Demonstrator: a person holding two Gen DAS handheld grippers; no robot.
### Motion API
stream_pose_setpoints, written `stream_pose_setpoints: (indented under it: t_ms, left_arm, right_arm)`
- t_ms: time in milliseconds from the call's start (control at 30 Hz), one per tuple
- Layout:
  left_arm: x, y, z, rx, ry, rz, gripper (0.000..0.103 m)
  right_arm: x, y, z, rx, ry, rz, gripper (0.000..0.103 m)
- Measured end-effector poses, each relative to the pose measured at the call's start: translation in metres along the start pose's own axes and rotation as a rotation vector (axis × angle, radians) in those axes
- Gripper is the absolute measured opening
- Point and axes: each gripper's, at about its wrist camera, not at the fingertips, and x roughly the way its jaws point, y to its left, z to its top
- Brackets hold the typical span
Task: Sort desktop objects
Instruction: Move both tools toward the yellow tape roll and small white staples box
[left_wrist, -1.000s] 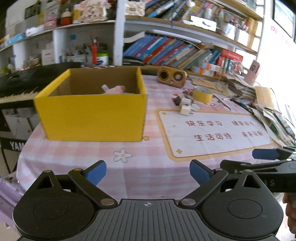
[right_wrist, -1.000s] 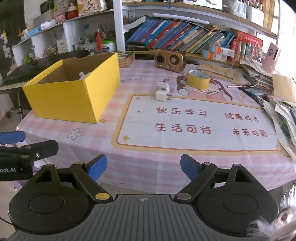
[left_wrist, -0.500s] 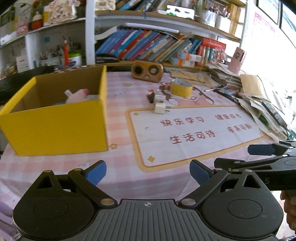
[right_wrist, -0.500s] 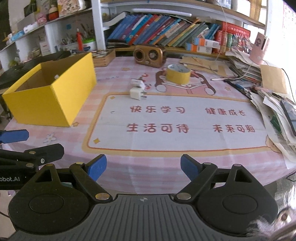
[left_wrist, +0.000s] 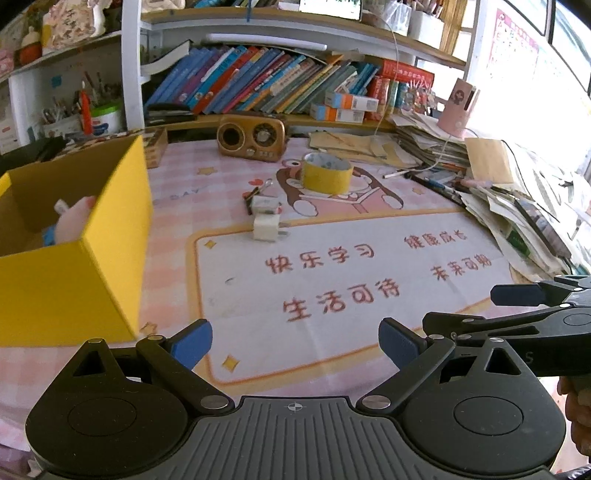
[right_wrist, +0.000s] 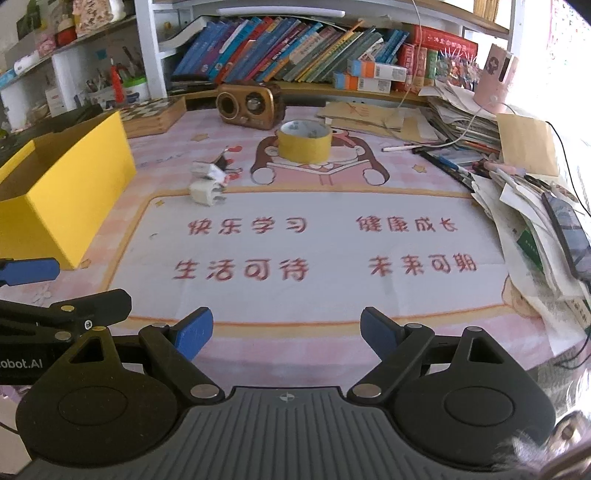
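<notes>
Both grippers, left (left_wrist: 295, 345) and right (right_wrist: 286, 330), hang wide open and empty; yellow box (left_wrist: 70, 280) left, tape roll (right_wrist: 304, 141) far.

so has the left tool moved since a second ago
Yes. The left tool has swung right: in its own view the yellow box now sits at the left edge, while the tape roll has come toward the middle.

Table (right_wrist: 332, 240): yellow box (right_wrist: 62, 184), tape roll (right_wrist: 304, 142), chargers (right_wrist: 205, 192), radio (right_wrist: 249, 105)
</notes>
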Motion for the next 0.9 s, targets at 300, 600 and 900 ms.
stream_pose_setpoints:
  t_ms: [300,600,900]
  left_arm:
    - [0.037,-0.017,0.029,-0.053,0.009,0.052,0.098]
    - [0.063,-0.017,0.053,-0.131,-0.027,0.146,0.098]
    - [0.096,-0.01,0.082,-0.171,-0.068,0.223,0.096]
  right_arm:
    - [0.03,-0.038,0.033,-0.021,0.003,0.038,0.086]
    - [0.065,-0.062,0.066,-0.054,0.003,0.103,0.086]
    - [0.111,-0.072,0.108,-0.107,-0.014,0.153,0.086]
